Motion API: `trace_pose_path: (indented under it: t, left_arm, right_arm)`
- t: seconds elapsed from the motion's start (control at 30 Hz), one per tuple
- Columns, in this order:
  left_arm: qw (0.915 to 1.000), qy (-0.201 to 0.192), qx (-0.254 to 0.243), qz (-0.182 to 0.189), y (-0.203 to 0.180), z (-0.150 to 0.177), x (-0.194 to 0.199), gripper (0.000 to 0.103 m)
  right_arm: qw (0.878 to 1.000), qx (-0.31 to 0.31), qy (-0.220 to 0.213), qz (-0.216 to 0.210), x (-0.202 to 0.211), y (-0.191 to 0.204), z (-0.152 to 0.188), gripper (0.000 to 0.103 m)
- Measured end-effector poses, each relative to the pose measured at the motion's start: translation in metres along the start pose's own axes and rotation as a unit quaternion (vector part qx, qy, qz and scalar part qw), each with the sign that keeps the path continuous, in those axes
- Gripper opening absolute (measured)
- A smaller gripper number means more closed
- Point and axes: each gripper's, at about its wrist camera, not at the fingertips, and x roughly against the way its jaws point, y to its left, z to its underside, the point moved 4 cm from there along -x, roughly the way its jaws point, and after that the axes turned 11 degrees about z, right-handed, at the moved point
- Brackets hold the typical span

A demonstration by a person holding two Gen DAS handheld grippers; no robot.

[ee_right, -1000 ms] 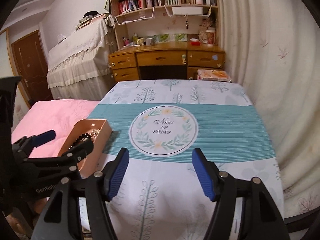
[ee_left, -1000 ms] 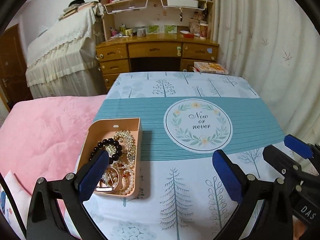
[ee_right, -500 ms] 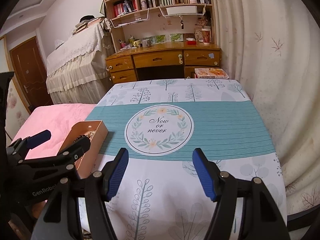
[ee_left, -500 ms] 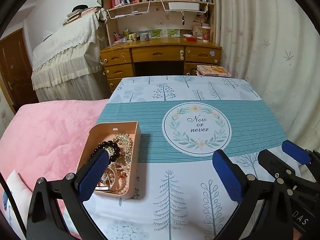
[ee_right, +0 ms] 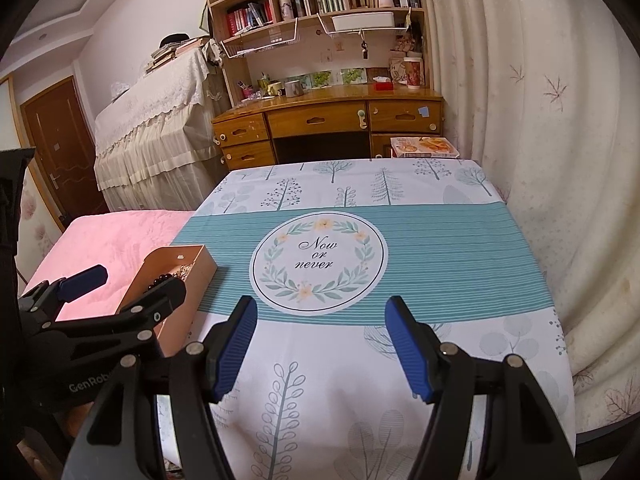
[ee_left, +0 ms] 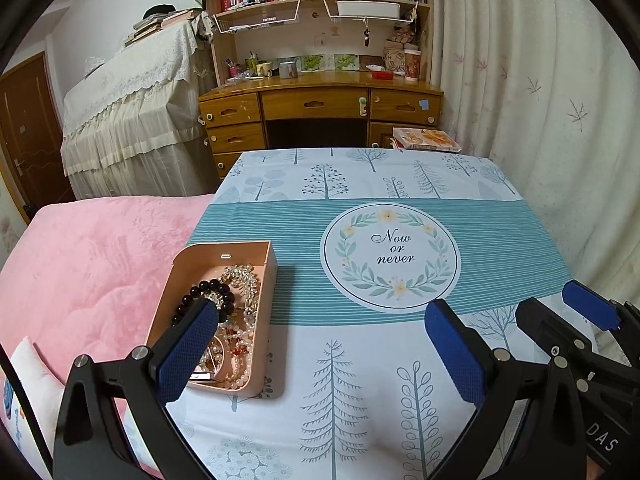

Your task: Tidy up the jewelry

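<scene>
Both tongs gape wide and hold nothing: the left gripper [ee_left: 320, 348] hangs just right of the pink jewelry box [ee_left: 264, 280], the right gripper [ee_right: 322, 348] farther right. The box, heaped with a black bead bracelet [ee_left: 200, 294] and pearls [ee_left: 236, 344], sits at the tablecloth's [ee_left: 360, 380] left edge.

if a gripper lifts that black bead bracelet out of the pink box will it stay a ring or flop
The black bead bracelet would probably sag: it is separate round beads, likely strung. The glossy beads may slip between flat pads. It lies across pearl strands in the pink box, so it could snag and drag them along.
</scene>
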Motion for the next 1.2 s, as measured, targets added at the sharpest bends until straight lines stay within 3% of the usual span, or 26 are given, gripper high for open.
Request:
trace_pose_path:
  t: [1.2]
  left_arm:
    - [1.0, 0.001, 0.001, 0.001, 0.0006, 0.0006, -0.0015, 0.102]
  right_arm:
    - [1.0, -0.002, 0.003, -0.005, -0.0004, 0.0025, 0.0001, 0.067]
